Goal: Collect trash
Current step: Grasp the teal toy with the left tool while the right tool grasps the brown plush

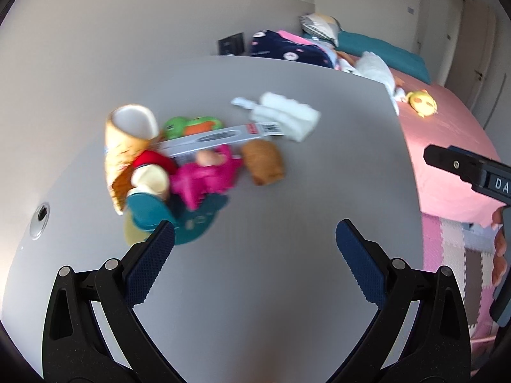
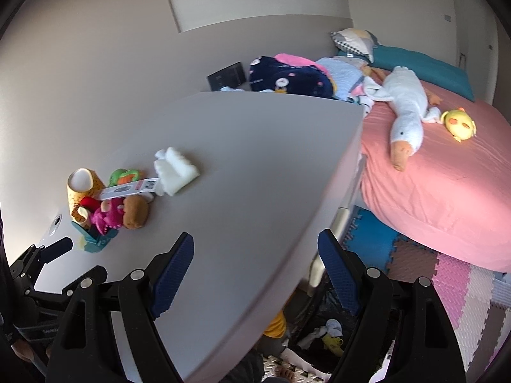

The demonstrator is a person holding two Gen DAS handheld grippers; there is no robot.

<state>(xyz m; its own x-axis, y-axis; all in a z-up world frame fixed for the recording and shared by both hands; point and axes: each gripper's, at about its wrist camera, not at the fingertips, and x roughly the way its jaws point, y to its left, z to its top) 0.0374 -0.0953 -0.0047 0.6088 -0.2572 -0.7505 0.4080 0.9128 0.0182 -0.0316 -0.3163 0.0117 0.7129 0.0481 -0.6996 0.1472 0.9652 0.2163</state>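
On the smooth grey table [image 1: 287, 191] lie crumpled white tissue [image 1: 287, 118], a flat box [image 1: 220, 138] and blurred, perhaps plush, toys [image 1: 204, 175] — both grippers [image 1: 255, 239] [image 2: 255, 252] gape wide, empty.

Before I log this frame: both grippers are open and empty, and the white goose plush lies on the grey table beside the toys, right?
Not quite. The white goose plush lies on the pink bed, not the grey table; the right wrist view shows it. Both grippers are open and empty.

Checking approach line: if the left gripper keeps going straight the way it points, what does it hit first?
Likely bare grey table: the open left gripper aims at clear tabletop, the toy pile lying off to one side. Depth is uncertain.
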